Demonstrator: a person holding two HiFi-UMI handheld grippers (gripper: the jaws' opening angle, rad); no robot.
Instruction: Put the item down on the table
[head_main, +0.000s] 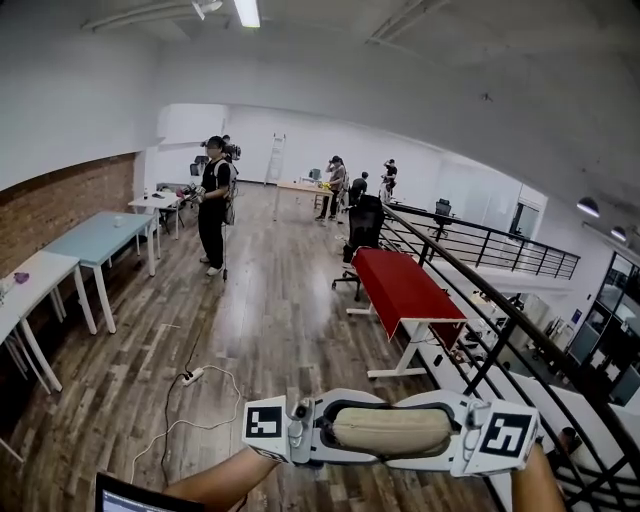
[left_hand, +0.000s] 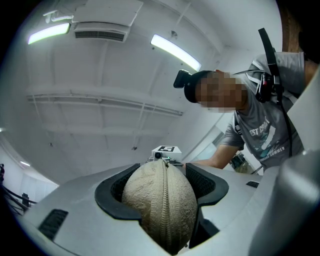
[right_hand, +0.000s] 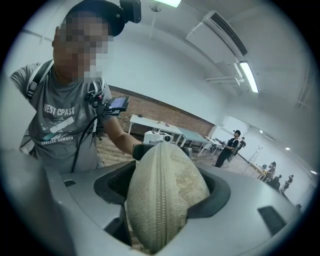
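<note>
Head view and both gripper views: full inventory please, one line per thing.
pouch: one, beige, zipped, held in the air between both tools
red table: one, red, beside the railing
railing: one, black, right side
blue table: one, pale blue, left, near the brick wall
office chair: one, black, behind the red table
power strip: one, white with white cable, on the wood floor
bystander: one, dark clothes, standing mid-room; a few more far back
left tool: one, grey, shut on one end of the pouch
right tool: one, grey, shut on the other end
forearms: two, bottom of head view
</note>
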